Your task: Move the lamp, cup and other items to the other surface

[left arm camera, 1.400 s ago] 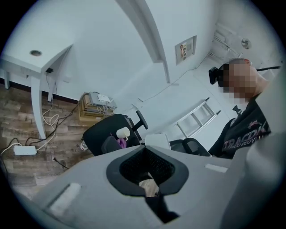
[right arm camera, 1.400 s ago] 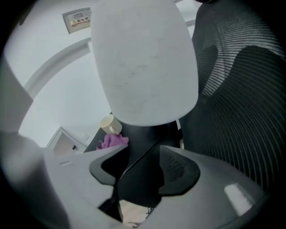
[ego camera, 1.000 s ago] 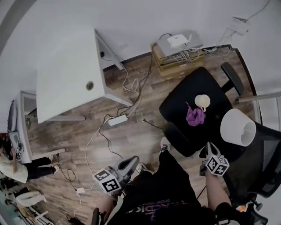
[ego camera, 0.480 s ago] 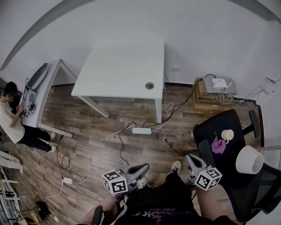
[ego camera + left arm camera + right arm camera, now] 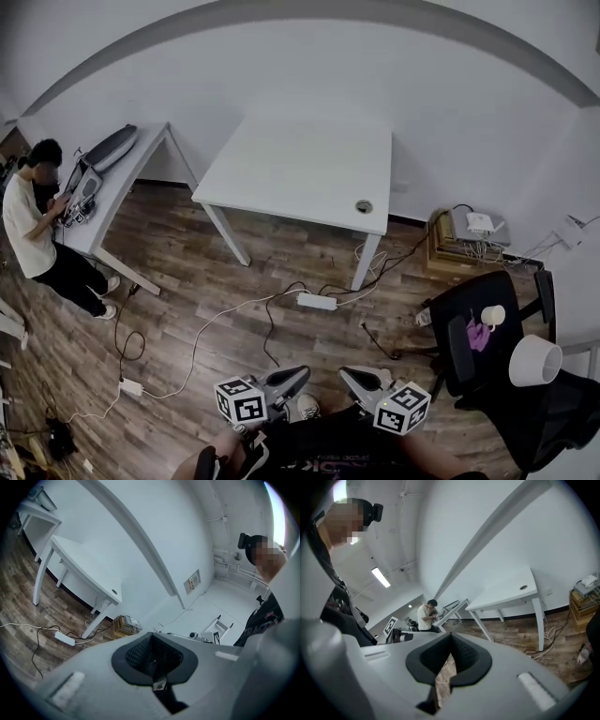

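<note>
– While my left gripper [image 5: 298, 373] and right gripper [image 5: 349, 373] are both closed on nothing and held low in front of me, no task item is within reach. Cup [image 5: 491, 316] and purple cloth [image 5: 477, 336] are on the black chair [image 5: 469, 291] off to my right, with the lamp [image 5: 535, 360] just beside them at its right edge.
– Grab plan?
– Lamp: probably light, and the shade looks thin and dentable. I'd take the stem or base, but I can't see either from here. Cup: rigid, breakable, likely slick, so pinch the handle or rim wall. Cloth: limp, pinch anywhere.
– Room?
– Desk [image 5: 309, 169] top is bare, with a cable hole [image 5: 363, 205] near its front right corner. Set down well in from the edges. The floor between has a power strip [image 5: 317, 301] and loose cables [image 5: 211, 323], so snag risk.
</note>
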### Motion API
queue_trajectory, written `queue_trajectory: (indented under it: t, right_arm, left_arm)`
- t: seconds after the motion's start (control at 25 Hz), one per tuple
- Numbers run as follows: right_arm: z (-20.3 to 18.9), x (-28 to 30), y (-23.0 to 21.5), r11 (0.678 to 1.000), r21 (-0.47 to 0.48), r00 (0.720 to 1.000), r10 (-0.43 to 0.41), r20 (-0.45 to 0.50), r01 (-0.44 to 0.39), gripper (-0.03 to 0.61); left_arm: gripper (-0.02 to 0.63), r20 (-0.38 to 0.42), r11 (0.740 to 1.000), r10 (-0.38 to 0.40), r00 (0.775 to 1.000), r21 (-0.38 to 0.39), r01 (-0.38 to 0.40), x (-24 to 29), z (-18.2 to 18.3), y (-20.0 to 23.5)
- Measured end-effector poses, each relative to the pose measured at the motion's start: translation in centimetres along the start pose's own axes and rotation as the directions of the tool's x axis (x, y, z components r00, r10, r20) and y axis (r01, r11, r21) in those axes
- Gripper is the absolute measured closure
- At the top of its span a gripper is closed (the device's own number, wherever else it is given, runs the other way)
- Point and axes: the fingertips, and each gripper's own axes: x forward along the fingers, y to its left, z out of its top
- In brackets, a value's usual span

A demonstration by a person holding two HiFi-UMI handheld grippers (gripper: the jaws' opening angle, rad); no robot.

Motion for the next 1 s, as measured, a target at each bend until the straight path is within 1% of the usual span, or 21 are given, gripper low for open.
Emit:
queue_trajectory:
  t: [0.16,0.4,0.64,0.84,1.0]
  right_arm:
    - [-0.9,1.5,2.7,0.997,-0.068,0.998,0.04,-0.042,-0.043,0.575]
    - [-0.8,2.5,3.8,0.988,-0.139,0.995,0.062,-0.078,-0.073,0.575]
    - [-0.7,3.1,4.2,0.984,-0.162,0.994,0.065,-0.091,-0.079,0.575]
    - [-1.0,3.6,3.9,0.987,-0.145,0.993,0.061,-0.1,-0.075,0.575]
    - [-1.1,3.8,3.9,0.987,-0.143,0.993,0.06,-0.105,-0.075,0.575]
  left_arm:
    - [0.621,0.041,1.0,-0.009,0.999,0.002,0.009,-2.1,0.5,0.3]
    - [0.621,0.085,0.999,-0.038,0.996,-0.001,0.038,-2.8,1.1,0.2]
    - [0.621,0.084,0.999,-0.046,0.995,0.004,0.046,-2.9,1.5,0.5]
    - [0.621,0.089,0.999,-0.044,0.995,-0.015,0.045,-3.0,1.4,1.2]
    - [0.621,0.086,0.999,-0.044,0.995,-0.012,0.046,-3.1,1.4,1.3]
